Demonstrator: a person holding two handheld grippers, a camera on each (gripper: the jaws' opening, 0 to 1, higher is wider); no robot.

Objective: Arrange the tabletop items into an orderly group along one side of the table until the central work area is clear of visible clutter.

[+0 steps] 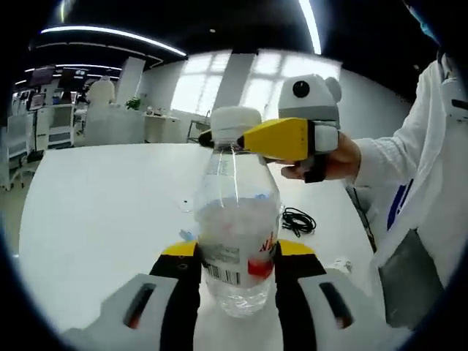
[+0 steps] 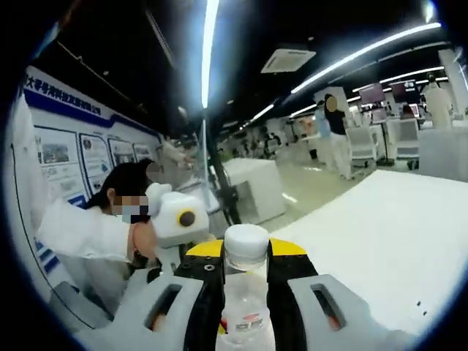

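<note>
White table (bright lab), both grippers clamped on bottle.

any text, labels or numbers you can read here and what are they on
No text reads clearly.
Bottle label: barcode and a red mark, lettering too blurred.
Wall posters: blue header characters and print, too small to read.
Left claw and right claw: no markings visible.
</note>
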